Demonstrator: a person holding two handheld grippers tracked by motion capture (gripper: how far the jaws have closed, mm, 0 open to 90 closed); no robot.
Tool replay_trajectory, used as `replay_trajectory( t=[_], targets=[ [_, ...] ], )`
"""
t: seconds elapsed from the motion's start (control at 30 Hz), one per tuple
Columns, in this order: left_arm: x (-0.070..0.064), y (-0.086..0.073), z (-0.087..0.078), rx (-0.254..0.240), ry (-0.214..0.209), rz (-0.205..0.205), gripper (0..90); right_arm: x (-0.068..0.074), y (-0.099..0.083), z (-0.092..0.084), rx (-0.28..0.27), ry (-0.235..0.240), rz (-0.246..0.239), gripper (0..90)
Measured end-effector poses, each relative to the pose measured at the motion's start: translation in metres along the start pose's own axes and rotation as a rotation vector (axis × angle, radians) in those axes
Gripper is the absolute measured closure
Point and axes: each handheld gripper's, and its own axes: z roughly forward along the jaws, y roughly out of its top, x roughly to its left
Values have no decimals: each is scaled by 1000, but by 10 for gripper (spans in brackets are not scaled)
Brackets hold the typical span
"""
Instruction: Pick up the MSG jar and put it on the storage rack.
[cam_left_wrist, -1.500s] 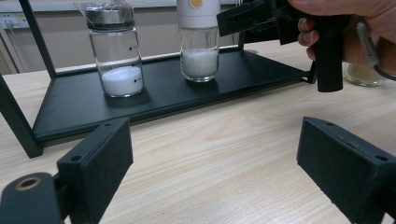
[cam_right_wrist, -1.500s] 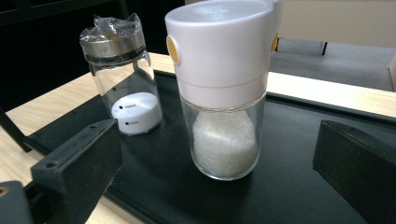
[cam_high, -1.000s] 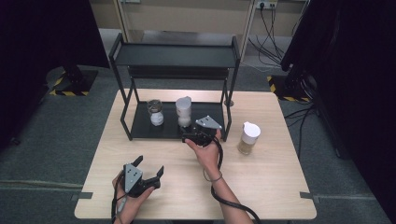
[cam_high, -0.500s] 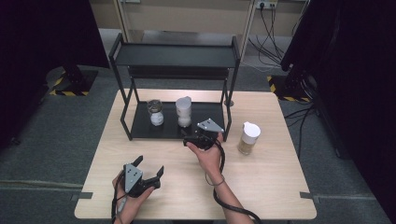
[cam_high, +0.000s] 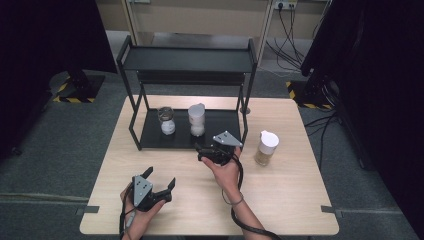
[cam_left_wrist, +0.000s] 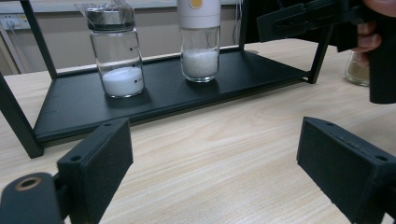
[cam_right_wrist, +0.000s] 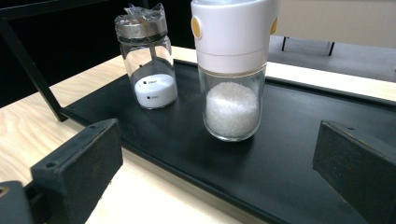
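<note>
Tongs, right (cam_right_wrist: 219, 172): wide open (empty), facing white-capped jar (cam_right_wrist: 232, 70).

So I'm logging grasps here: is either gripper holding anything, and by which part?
Nothing is held. The right gripper is open facing the white-capped jar; the left gripper is open over bare table.

Lighting is even and diffuse from overhead. In the high view my table (cam_high: 280, 190) is evenly lit while the surroundings fall to near black. Shadows under the jars are soft and short. In my gripper views, my near jaws are slightly soft, and the white-capped jar (cam_right_wrist: 232, 70) is sharp, with pale glare on its cap.
</note>
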Motion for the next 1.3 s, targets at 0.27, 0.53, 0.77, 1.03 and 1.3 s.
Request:
replay_trajectory(
  t=[0.27,0.53,0.77,1.03,1.3],
  targets=[
    [0,0,0,1,0,-2,101,1,-6,-10,-4,3,7,18],
    [0,0,0,0,0,-1,101,1,-12,-18,1,9,8,17],
    [0,0,0,0,0,0,101,2,-16,-28,-1,15,-3,17],
    [0,0,0,-1,1,1,101,1,-22,-40,7,19,-1,18],
    [0,0,0,1,0,-1,101,2,-29,-51,9,22,0,18]
  ],
)
